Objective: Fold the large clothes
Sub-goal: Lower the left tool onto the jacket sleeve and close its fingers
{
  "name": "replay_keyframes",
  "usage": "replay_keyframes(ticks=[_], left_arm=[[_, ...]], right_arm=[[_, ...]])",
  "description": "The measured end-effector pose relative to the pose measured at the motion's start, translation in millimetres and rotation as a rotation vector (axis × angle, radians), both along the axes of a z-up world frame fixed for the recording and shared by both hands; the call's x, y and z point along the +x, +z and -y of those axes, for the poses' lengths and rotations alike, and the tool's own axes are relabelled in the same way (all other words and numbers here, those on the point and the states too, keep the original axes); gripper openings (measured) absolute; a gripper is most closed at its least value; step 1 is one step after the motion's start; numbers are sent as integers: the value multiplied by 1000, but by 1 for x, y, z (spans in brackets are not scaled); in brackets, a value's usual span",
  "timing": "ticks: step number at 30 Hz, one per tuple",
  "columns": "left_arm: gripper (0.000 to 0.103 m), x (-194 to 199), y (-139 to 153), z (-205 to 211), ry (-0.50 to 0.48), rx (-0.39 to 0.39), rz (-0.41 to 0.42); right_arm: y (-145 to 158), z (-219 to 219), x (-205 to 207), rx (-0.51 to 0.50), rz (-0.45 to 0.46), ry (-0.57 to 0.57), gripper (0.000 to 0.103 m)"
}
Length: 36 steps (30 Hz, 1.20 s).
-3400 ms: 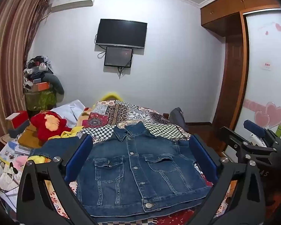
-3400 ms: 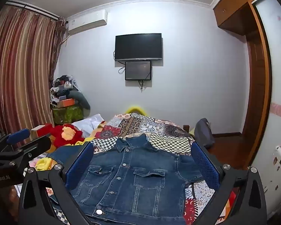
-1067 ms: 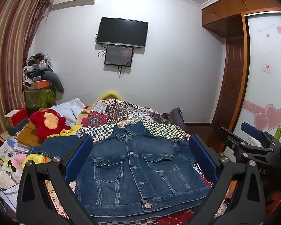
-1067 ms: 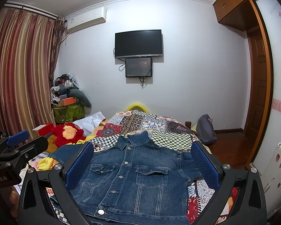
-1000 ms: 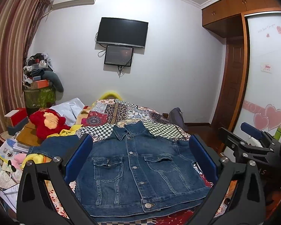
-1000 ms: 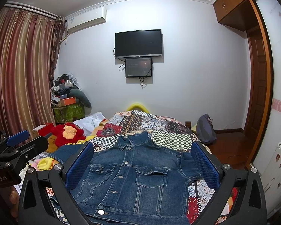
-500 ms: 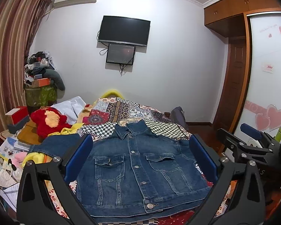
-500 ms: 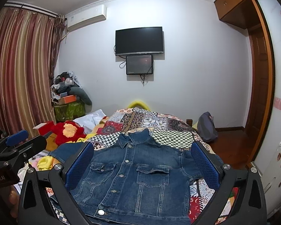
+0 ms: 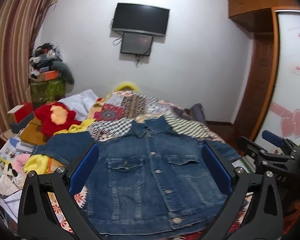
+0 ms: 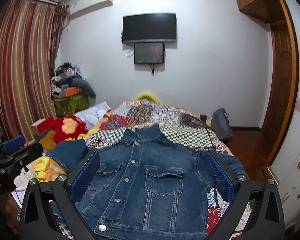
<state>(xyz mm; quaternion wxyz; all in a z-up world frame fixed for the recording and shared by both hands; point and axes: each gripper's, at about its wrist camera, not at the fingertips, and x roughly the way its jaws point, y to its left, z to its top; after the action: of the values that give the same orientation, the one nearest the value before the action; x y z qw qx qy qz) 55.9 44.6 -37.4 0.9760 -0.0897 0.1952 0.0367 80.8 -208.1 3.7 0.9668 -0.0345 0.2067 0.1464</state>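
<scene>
Little has changed: compared with a moment ago both cameras have tipped down and crept a bit nearer, with motion blur in the left wrist view, so I judge the approach is only starting and no fold is made. The denim jacket (image 9: pixel 150 172) lies flat, buttoned, front up on the patchwork bedspread (image 9: pixel 134 110), filling the lower centre of both views, collar toward the far wall. The left gripper (image 9: pixel 150 170) is spread wide and holds nothing; the right gripper (image 10: pixel 152 174) is equally wide apart and empty, both above the hem, not touching cloth. One sleeve (image 9: pixel 64 148) runs out to the left of the frame over a yellow cloth (image 9: pixel 36 163). A red plush toy (image 9: pixel 56 118) and piled books (image 9: pixel 14 148) crowd the left edge, which could snag that sleeve when it is folded inward.
</scene>
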Motion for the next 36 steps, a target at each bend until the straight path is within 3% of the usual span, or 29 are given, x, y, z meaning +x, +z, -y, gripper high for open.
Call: replay_keyframes(ticks=[6, 12, 16, 21, 26, 31, 36], left_arm=[[103, 39, -32, -45, 102, -9, -103], [103, 84, -84, -107, 229, -2, -242], [103, 109, -113, -140, 266, -10, -308], [103, 142, -146, -184, 275, -99, -401], [103, 160, -171, -204, 298, -83, -467], [103, 167, -206, -228, 257, -242, -539], [103, 170, -225, -243, 256, -333, -583]], right_arm=[[-41, -25, 57, -32, -167, 15, 103], [-86, -58, 121, -143, -297, 31, 103], [-100, -84, 153, -183, -331, 117, 103], [-108, -127, 188, -222, -363, 230, 103], [-126, -173, 222, -284, -403, 311, 103], [-170, -211, 255, -263, -583, 402, 103], [-219, -238, 276, -263, -740, 426, 103]])
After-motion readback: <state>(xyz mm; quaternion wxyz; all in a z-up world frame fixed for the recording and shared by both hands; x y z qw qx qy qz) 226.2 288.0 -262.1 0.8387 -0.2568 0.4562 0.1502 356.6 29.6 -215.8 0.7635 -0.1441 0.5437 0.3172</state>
